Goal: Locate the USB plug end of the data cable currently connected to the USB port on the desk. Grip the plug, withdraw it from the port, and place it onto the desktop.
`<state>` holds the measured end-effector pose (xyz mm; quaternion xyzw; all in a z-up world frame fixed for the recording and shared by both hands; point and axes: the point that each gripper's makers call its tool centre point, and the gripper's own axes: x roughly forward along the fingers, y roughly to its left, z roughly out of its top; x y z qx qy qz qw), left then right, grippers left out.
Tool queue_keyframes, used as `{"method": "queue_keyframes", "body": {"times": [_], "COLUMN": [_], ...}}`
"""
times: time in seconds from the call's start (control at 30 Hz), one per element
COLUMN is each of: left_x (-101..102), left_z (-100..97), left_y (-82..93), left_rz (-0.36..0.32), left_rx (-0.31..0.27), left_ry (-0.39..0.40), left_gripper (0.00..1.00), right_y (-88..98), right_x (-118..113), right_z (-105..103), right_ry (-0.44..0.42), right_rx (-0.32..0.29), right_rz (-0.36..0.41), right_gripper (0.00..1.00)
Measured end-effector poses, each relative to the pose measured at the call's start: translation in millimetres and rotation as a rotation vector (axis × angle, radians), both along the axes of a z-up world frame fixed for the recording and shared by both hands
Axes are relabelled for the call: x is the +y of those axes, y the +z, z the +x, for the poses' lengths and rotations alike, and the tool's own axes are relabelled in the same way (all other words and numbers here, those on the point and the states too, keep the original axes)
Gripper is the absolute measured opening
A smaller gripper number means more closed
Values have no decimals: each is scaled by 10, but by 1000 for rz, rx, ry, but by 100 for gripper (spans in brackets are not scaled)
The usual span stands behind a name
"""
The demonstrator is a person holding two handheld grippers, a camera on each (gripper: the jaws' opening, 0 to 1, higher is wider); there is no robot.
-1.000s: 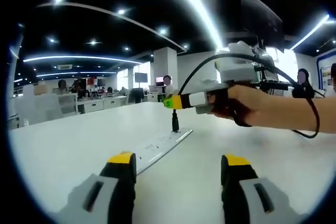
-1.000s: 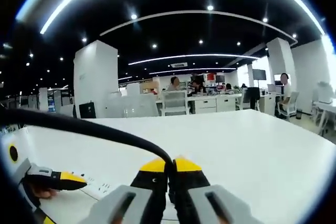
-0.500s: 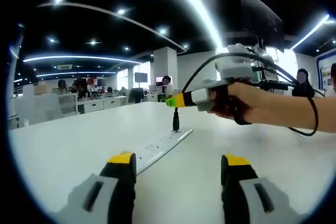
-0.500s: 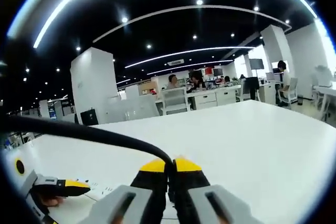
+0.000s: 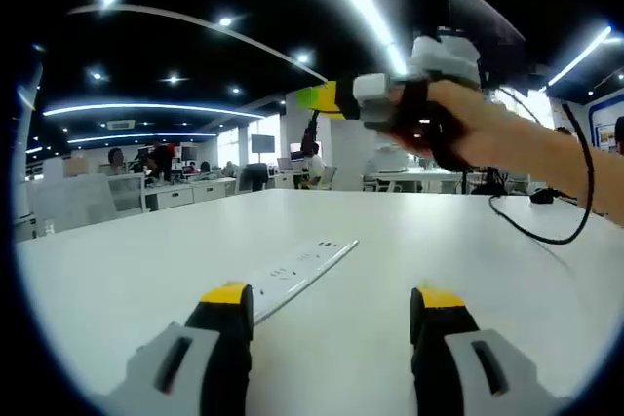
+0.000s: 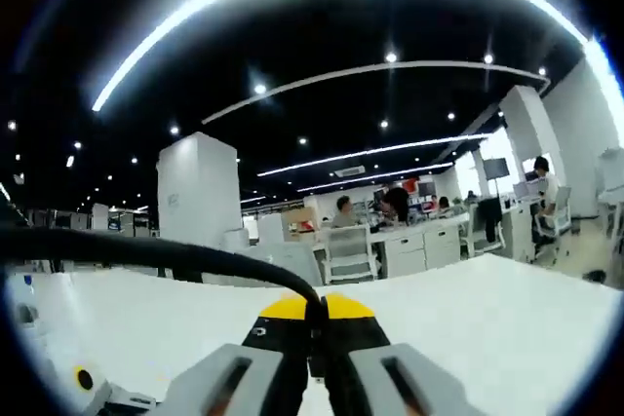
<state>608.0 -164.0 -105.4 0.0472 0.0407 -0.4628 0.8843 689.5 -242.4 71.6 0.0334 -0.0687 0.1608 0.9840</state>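
So the right gripper [image 6: 316, 311] has its yellow-tipped jaws clenched on the black data cable [image 6: 146, 252], right at the dark USB plug [image 5: 311, 133], which hangs in the air well above the long white power strip [image 5: 292, 275] on the white desk [image 5: 117, 270]. Left gripper [image 5: 331, 301] sits low over the desk, jaws spread wide, holding nothing.

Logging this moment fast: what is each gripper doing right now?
Left gripper: open, holding nothing, low over the white desk.
Right gripper: shut on the black cable, lifted above the power strip.
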Motion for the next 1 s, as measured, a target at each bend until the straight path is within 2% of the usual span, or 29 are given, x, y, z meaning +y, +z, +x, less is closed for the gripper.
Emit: {"method": "queue_keyframes", "body": {"times": [0.1, 0.17, 0.3, 0.47, 0.67, 1.0], "left_x": [9, 8, 4, 15, 9, 28], "left_z": [-13, -31, -32, -16, -12, -71], "left_y": [8, 8, 0, 22, 14, 10], "left_rz": [-7, -6, 2, -15, -9, -10], "left_rx": [2, 1, 0, 4, 2, 3], "left_ry": [2, -1, -1, 4, 3, -4], "left_gripper": [66, 66, 66, 66, 66, 66], "right_y": [51, -25, -168, -245, -279, -533], "right_x": [21, -8, -74, -108, -56, 41], "right_z": [-82, -102, -142, -170, -227, -363], "right_ry": [4, -6, -5, -7, 11, 42], "right_rx": [-4, 4, 30, 45, 36, 65], "right_rz": [-19, -34, -4, -40, -76, -137], "right_gripper": [5, 5, 5, 5, 5, 5]}}
